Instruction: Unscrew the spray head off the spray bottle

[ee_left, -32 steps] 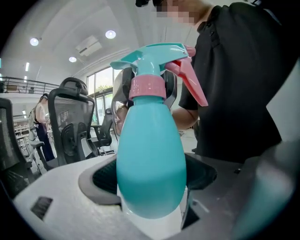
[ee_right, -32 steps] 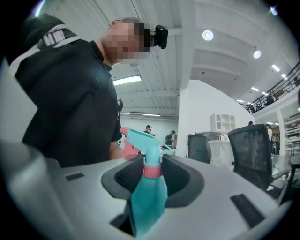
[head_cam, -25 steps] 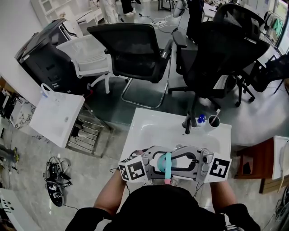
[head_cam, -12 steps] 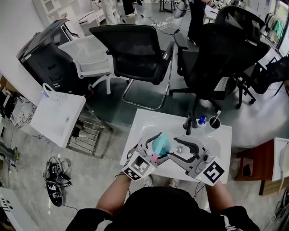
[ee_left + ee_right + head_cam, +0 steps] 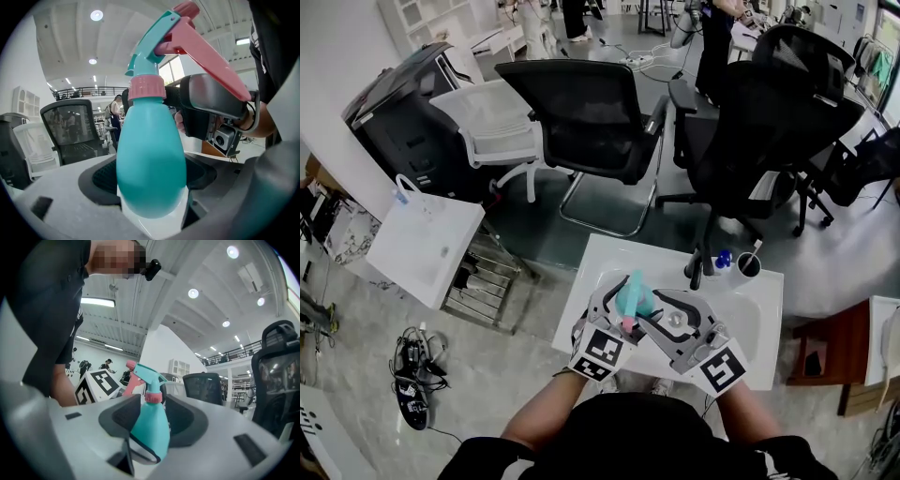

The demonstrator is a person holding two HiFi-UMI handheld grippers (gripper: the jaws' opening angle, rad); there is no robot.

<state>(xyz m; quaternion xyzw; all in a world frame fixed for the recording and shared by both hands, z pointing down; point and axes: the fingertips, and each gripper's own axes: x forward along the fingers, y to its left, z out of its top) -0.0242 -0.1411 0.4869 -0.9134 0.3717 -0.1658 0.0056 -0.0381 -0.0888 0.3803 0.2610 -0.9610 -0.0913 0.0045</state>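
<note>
A teal spray bottle [image 5: 633, 298] with a pink collar [image 5: 146, 87] and a teal-and-pink spray head [image 5: 161, 37] is held above the white table [image 5: 750, 309]. My left gripper [image 5: 626, 302] is shut on the bottle's body [image 5: 150, 164], head pointing away. My right gripper [image 5: 652, 311] comes in from the right; its jaws are closing with the bottle's lower body [image 5: 151, 430] between them. A gap shows beside the bottle, so the pads do not press on it. The left gripper's marker cube [image 5: 101, 383] shows behind the bottle.
At the table's back edge stand a dark cup [image 5: 748, 265], a small blue-capped item [image 5: 719, 258] and a black post [image 5: 698, 267]. Black office chairs [image 5: 581, 103] and a white chair [image 5: 492, 122] stand beyond. A white bag [image 5: 427, 244] sits on the floor at the left.
The bottle lay crosswise between both grippers near my body. Both grippers moved forward over the table, the right jaws came off the bottle, and the bottle stayed in the left gripper.
</note>
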